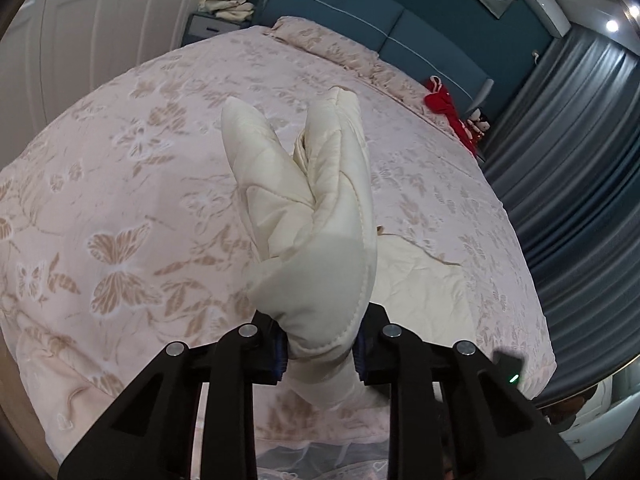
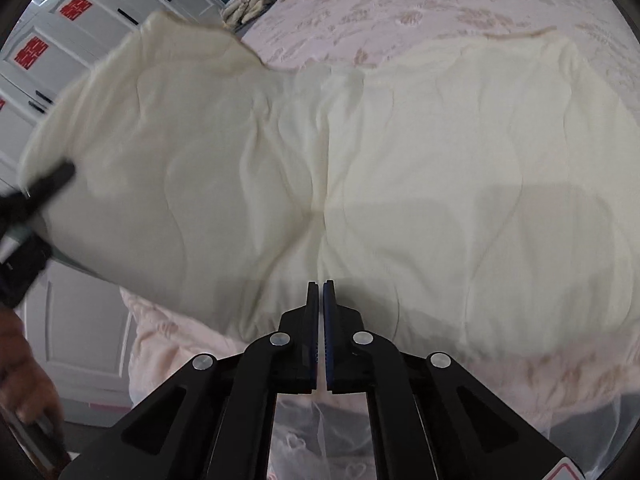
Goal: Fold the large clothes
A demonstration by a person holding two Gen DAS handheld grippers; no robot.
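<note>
You're gripping a bunched edge of the cream quilted garment (image 1: 316,216) with the left gripper (image 1: 320,344), fingers clamped on the thick padded fabric, which is standing up in two puffy lobes toward 12 o'clock in the left wrist view. The rest of the garment is trailing down toward 4 o'clock onto the floral bedspread (image 1: 120,184). Folded cream items are sitting on the nightstand (image 1: 208,26) at 11 o'clock; something red (image 1: 440,100) is lying by the headboard at 2 o'clock, too small to identify.

In the right wrist view, the left gripper (image 2: 52,180) is showing blurred at 9 o'clock, lifting that side of the garment (image 2: 360,168) off the bed. The middle and the 3 o'clock side are lying flat on the bedspread (image 2: 400,8). The right gripper (image 2: 321,292) is sitting at 6 o'clock with its fingers together and nothing between them, tips at the near hem; whether they're touching the fabric can't be told.

Judged step: you're making the first side fold, carrying the left edge across toward 3 o'clock. The next move probably calls for sweeping the raised edge over the flat half and lining up the hems. The right gripper would need to part its fingers if it's going to pin or pinch the near hem. Padding is bulky, so it's likely to spring back.
</note>
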